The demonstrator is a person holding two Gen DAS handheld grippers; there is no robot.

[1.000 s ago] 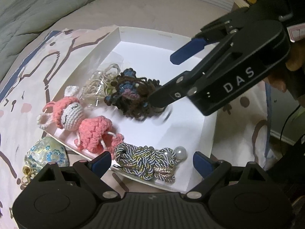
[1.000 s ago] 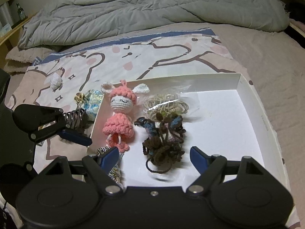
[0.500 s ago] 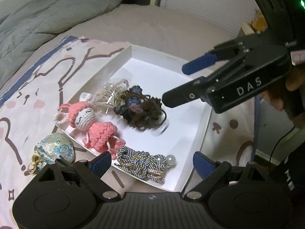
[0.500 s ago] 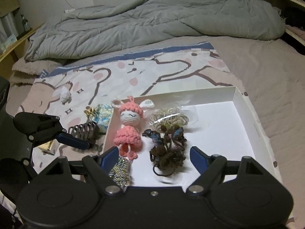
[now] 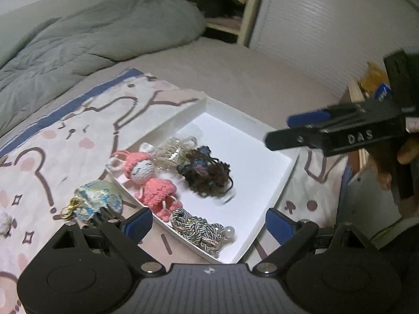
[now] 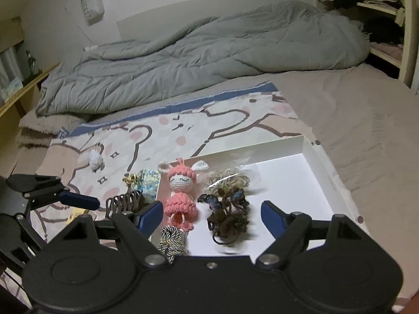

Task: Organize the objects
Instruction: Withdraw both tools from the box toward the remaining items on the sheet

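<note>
The white tray (image 6: pixel 322 167) lies on a patterned sheet (image 6: pixel 167 133) spread over the bed, and serves as landmark throughout. Inside it, toward its left half: a pink crochet doll (image 6: pixel 180 196) with its long axis running from the tray's far wall to its near edge; a bundle of pale elastic bands (image 6: pixel 230 180) at the far wall; a dark yarn tangle (image 6: pixel 227 214) just right of the doll; a braided cord knot (image 5: pixel 199 225) at the near left corner. The tray's right half is bare white floor, open room for placing. Outside the tray's left wall, still to be sorted by judgement: a blue-and-gold pouch (image 5: pixel 98 200) just beside the wall, a dark hair claw (image 6: pixel 124 202) next to it, and a small white ball (image 6: pixel 95 158) well apart on the sheet. The left gripper (image 5: pixel 207 222), jaws apart and empty, hovers at the tray's near left corner and is nearer those items; the right gripper (image 6: pixel 209 217), jaws likewise apart and empty, hovers over the tray's near edge.
</note>
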